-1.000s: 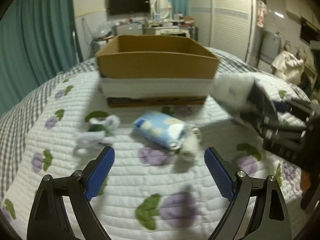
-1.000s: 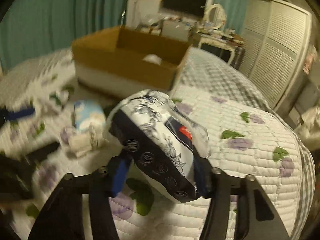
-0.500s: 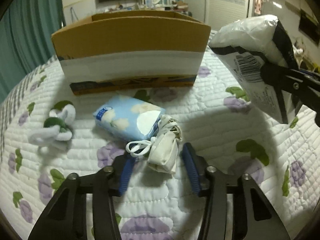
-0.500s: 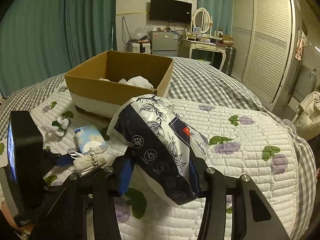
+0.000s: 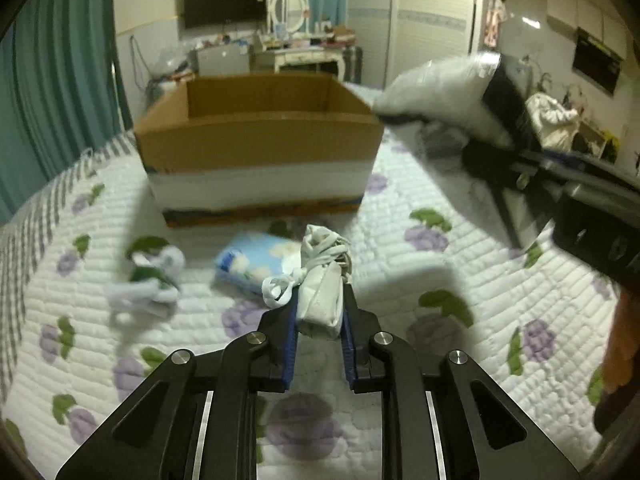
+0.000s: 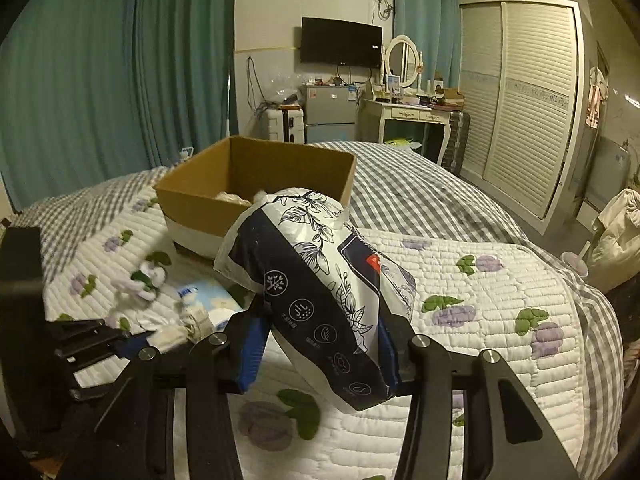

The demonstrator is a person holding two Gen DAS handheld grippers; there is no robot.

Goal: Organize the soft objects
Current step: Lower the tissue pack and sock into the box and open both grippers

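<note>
At the bottom centre of the left wrist view, my left tongs [image 5: 319, 322] are pinching the cream drawstring pouch [image 5: 322, 280], its long axis running straight out along the fingers toward the cardboard box [image 5: 256, 148] in the upper middle. Box lies dead ahead of the left tongs, open side up, across a strip of quilted bed [image 5: 460, 280]. Right tongs [image 6: 320, 350] are clamped on the navy-and-white floral pack [image 6: 320, 280], tilted with its upper end to the upper left of frame, toward the box [image 6: 256, 184]. From the left view that pack [image 5: 444, 92] sits upper right, just beside the box's right corner, so I judge the right side nearer the drop. Blue tissue pack [image 5: 256, 264] and the white-green soft toy [image 5: 150, 276] lie on the bed, left of centre. Only the right view shows the box interior: pale soft stuff already in it. Left view sees just the front wall.
</note>
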